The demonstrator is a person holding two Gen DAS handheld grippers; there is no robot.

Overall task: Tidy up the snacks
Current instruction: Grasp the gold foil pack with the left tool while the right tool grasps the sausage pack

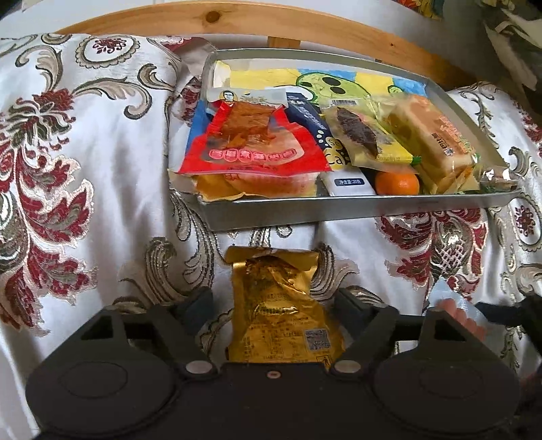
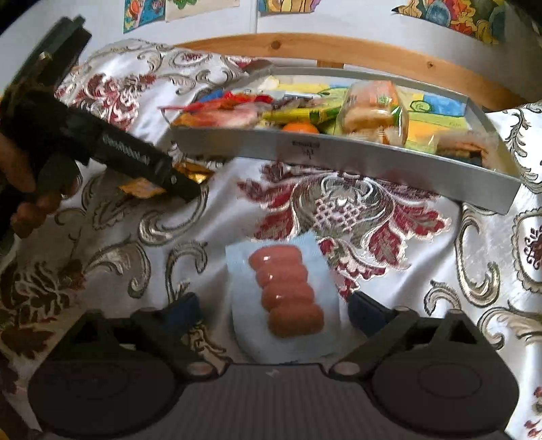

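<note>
Jaws wide on both: left gripper [image 1: 272, 304] straddles gold packet [image 1: 277, 311], right gripper [image 2: 272, 313] apparently sausage pack [image 2: 284, 291].

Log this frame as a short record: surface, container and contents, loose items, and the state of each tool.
surface: patterned satin cloth
container: grey metal tray, against a wooden rail
tray contents: red snack packet, mandarin, wrapped bread, other packets
loose items: gold foil packet; sausage pack, both on the cloth in front of the tray
left tool: open, fingers either side of the gold foil packet
right tool: open, fingers either side of the sausage pack
image quality: right wrist view motion-blurred
</note>
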